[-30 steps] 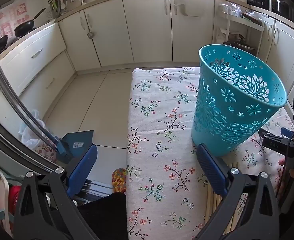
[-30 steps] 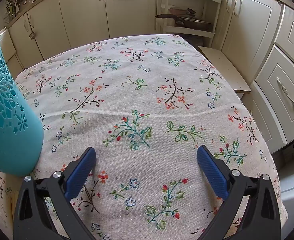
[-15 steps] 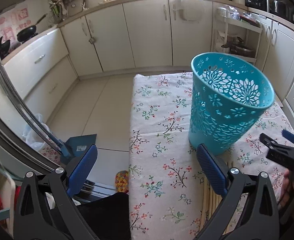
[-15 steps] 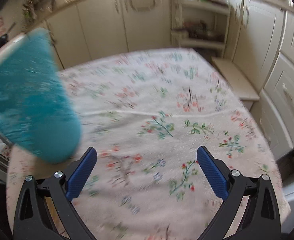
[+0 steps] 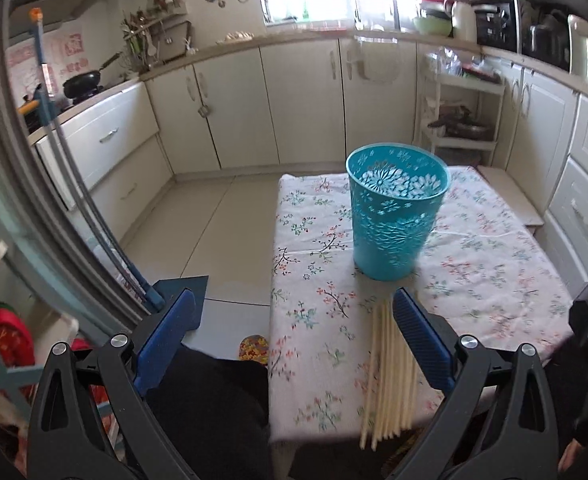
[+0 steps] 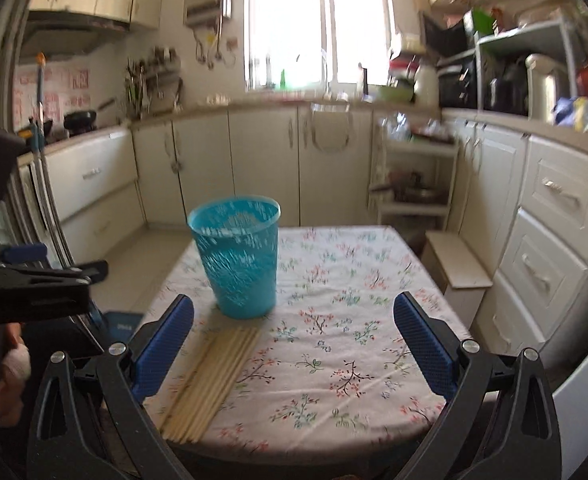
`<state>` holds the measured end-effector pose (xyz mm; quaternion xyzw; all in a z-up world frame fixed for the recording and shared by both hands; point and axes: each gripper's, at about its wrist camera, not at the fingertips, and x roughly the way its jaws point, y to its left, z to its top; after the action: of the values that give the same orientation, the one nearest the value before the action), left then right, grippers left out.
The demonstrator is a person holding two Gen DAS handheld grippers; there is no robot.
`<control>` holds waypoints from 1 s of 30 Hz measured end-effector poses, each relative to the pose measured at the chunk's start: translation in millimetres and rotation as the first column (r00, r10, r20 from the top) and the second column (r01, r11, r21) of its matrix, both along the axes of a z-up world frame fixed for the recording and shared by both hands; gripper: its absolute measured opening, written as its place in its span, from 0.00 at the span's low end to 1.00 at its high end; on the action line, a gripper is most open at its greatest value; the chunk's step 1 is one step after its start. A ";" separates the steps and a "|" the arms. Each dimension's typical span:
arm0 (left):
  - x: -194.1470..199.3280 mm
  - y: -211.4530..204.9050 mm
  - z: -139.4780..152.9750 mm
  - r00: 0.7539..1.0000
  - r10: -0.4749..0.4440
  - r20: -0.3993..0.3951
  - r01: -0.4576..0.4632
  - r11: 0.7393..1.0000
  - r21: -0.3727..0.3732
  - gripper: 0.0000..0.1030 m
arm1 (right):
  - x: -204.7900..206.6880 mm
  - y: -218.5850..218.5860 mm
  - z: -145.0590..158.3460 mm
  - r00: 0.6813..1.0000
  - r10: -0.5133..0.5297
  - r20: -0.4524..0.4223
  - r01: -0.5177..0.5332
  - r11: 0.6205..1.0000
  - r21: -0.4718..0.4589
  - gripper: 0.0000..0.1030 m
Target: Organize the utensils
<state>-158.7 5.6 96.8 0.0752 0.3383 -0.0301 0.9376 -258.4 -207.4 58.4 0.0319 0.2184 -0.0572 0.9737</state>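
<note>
A bundle of wooden chopsticks (image 5: 388,372) lies at the near edge of the floral-clothed table (image 5: 494,264), also in the right wrist view (image 6: 213,376). A teal perforated plastic holder (image 5: 396,216) stands upright just behind them; it also shows in the right wrist view (image 6: 237,264). My left gripper (image 5: 289,332) is open and empty, held back over the table's near left corner. My right gripper (image 6: 294,340) is open and empty, above the near edge, right of the chopsticks.
Cream kitchen cabinets (image 5: 302,100) run along the back and right. A white shelf rack (image 5: 462,116) stands behind the table and a low wooden step (image 6: 458,264) to its right. A mop and blue dustpan (image 5: 181,292) lean at the left by the floor.
Both grippers have pulled back and up from the table. The holder now looks farther off and the whole chopstick bundle has come into view. Both stay open.
</note>
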 end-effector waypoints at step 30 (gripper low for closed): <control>-171.9 58.2 58.1 0.983 0.014 0.184 0.009 0.992 -0.123 0.92 | -161.5 63.8 38.2 0.975 0.016 0.220 -0.025 0.999 0.038 0.93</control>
<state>-330.6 63.8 155.0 0.0192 0.2477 -0.0429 0.9677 -419.9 -143.6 96.6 0.0555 0.1110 -0.0390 0.9915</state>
